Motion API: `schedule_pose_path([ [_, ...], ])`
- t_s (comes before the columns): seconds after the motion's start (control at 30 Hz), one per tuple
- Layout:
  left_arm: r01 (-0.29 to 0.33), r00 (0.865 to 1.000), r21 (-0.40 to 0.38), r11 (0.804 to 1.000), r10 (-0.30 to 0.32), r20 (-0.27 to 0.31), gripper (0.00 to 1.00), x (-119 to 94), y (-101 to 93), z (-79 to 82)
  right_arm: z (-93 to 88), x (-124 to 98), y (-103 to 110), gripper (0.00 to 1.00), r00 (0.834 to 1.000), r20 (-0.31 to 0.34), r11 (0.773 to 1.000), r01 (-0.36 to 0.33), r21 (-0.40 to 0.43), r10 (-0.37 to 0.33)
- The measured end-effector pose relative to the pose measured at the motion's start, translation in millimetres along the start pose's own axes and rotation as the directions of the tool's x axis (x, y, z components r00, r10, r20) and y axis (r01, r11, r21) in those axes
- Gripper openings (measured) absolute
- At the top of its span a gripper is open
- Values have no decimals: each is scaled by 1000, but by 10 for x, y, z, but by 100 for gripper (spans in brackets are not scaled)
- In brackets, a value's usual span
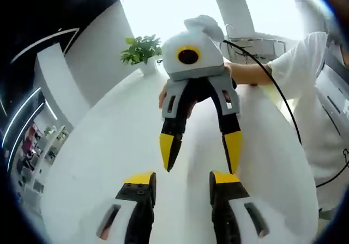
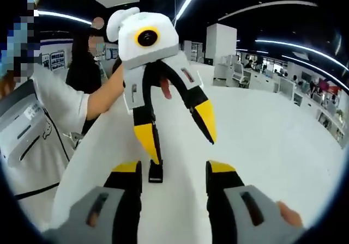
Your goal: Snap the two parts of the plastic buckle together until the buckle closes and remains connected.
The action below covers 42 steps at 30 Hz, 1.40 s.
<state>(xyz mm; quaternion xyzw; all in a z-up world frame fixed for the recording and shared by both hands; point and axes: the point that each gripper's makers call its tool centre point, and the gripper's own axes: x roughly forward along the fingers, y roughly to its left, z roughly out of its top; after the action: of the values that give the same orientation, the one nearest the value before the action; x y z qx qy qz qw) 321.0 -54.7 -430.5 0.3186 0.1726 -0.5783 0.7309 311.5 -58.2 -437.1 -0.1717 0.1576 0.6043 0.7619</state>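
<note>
white short sleeve (image 1: 305,53); grippers (image 1: 182,187) grey-bodied with black jaws, yellow tips, black cable (image 1: 272,80).

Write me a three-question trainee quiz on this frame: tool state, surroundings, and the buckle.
1. True or false: the left tool has its jaws shut tight.
2. In the left gripper view, what stands at the far end of the white table? A) potted plant B) desk lamp C) laptop
3. What colour is the buckle part lying by one jaw tip of the left tool in the right gripper view?

Key: 1 false, the jaws are spread wide. 2 A. 3 black.
</note>
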Motion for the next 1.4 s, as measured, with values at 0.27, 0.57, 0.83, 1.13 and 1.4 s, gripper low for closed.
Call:
schedule_pose_path([
  [0.27,-69,988,-126,990,86,130,45,-177,111,84,115,-113,-72,55,997,46,998,64,25,-65],
  [0.57,-97,968,-201,975,140,209,45,-398,16,136,105,-248,-54,59,991,38,991,130,38,-131],
  [0.83,-216,962,-154,964,237,136,59,-489,-108,-35,116,-371,12,61,981,60,983,182,36,-184],
  [1.13,-246,946,-212,946,282,161,71,-552,-103,-85,126,-504,10,74,962,85,966,256,42,-259],
  [1.4,-348,912,-301,888,395,109,72,-518,-66,-211,37,-480,-51,70,922,84,924,369,97,-377],
])
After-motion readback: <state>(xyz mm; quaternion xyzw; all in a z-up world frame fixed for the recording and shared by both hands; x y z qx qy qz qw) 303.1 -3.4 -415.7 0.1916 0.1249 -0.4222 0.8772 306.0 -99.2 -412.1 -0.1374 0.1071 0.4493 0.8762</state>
